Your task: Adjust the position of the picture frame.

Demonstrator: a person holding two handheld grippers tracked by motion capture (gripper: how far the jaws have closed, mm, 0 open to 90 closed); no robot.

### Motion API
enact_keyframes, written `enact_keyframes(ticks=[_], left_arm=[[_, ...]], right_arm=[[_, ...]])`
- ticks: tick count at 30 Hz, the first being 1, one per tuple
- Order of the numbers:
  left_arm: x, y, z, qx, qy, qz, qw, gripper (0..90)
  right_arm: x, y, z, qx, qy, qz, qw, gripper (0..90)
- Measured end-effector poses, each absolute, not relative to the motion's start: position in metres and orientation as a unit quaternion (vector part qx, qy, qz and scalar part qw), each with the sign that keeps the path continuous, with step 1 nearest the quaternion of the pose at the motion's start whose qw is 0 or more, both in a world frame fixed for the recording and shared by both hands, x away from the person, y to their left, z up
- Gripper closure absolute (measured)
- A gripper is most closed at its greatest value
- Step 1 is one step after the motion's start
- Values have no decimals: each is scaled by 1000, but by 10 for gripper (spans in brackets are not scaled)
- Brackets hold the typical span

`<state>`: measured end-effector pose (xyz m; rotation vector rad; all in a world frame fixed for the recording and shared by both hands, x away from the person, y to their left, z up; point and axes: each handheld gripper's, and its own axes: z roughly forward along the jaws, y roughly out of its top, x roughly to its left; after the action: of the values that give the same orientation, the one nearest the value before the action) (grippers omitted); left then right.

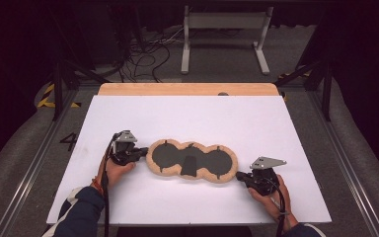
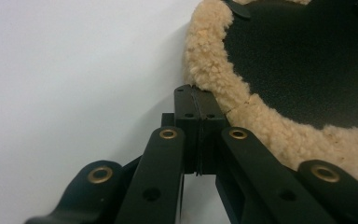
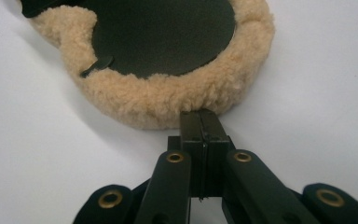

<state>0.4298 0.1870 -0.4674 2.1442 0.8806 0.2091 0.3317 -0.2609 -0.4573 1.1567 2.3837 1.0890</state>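
Observation:
A three-lobed pad of black leather with a tan fleece rim lies flat on the white tabletop, with a black tab at its middle. My left gripper is shut at the pad's left end. In the left gripper view its closed tips touch the fleece rim, with nothing between them. My right gripper is shut at the pad's right end. In the right gripper view its tips butt against the fleece below the black disc.
A wooden strip runs along the far edge of the table. Beyond it on the floor are a white metal stand and loose cables. White surface lies on all sides of the pad.

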Motion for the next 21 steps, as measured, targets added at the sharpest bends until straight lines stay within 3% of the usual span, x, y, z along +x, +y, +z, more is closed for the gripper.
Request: enact_keyframes(ticks=[21], left_arm=[[419, 185, -468, 853, 330, 95, 393, 899]], right_arm=[[341, -265, -457, 403, 822, 372, 152, 900]])
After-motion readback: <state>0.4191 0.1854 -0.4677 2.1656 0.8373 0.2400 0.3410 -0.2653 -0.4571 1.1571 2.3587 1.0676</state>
